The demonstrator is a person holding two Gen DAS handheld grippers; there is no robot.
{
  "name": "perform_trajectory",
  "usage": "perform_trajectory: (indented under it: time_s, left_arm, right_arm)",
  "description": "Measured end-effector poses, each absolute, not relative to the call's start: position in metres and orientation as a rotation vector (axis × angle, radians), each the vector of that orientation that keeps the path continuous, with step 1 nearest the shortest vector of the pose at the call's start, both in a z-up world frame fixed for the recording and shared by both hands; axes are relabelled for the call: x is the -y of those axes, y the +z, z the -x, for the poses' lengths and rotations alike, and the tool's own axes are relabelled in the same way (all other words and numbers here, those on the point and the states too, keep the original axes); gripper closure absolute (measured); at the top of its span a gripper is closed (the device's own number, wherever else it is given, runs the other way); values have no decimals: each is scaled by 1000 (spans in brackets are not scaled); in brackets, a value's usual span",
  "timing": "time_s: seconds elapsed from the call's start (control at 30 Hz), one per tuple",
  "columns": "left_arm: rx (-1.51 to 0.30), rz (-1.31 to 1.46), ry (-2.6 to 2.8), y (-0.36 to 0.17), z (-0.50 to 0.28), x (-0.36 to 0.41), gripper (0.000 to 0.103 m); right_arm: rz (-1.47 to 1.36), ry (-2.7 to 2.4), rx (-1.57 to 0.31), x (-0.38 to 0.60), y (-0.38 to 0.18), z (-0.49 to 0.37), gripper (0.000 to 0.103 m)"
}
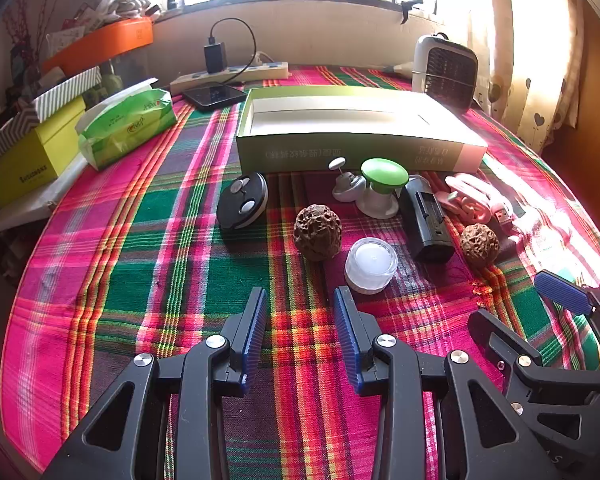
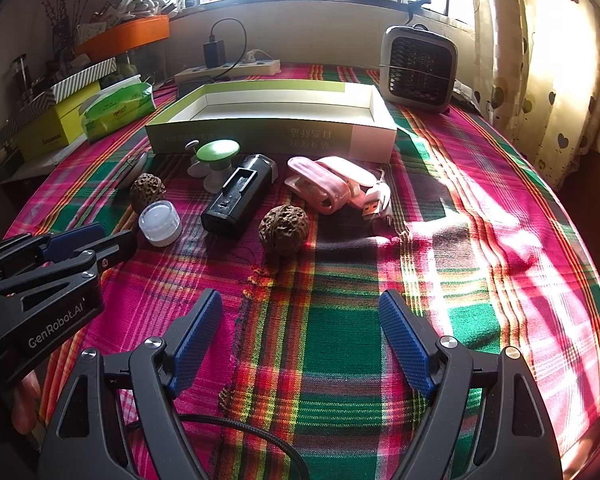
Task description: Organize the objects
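Note:
An open green box (image 1: 356,148) (image 2: 272,136) lies on the plaid cloth, empty. In front of it lie a black round device (image 1: 242,201), two walnuts (image 1: 317,233) (image 1: 479,245) (image 2: 284,229), a clear white jar lid (image 1: 370,265) (image 2: 160,223), a green-topped gadget (image 1: 382,186) (image 2: 217,160), a black holder (image 1: 426,222) (image 2: 240,194) and a pink cable bundle (image 1: 476,200) (image 2: 332,184). My left gripper (image 1: 300,316) is open and empty, just short of the lid and the left walnut. My right gripper (image 2: 300,332) is open and empty, short of the right walnut.
A green tissue pack (image 1: 128,124) and yellow boxes (image 1: 32,156) sit at the left. A power strip (image 1: 228,74), a phone (image 1: 214,94) and a small fan heater (image 1: 446,68) (image 2: 420,68) stand behind the box. Curtains hang at the right.

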State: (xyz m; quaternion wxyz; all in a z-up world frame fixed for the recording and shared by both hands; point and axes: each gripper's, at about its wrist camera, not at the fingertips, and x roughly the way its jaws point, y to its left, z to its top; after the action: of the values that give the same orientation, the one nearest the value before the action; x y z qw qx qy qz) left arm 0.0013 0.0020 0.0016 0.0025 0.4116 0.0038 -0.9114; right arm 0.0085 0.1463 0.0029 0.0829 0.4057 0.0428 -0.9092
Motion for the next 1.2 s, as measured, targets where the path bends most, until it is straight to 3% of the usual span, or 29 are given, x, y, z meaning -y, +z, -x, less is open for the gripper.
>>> perform_trajectory:
  time_s: [0.63,0.8,1.2]
  left_arm:
    - [-5,-1315,-2912,5,3,3,70]
    - [-109,-1348,-2970,5,9,17,70]
    - [-141,-1393,-3023,5,30,22,68]
  right_arm:
    - [-1215,-2697,-132,-146,3,-7,22]
    - [-1213,-2682,-141,-152,1,0,22]
    - [-1277,-2647,-140,-153,4,29,22]
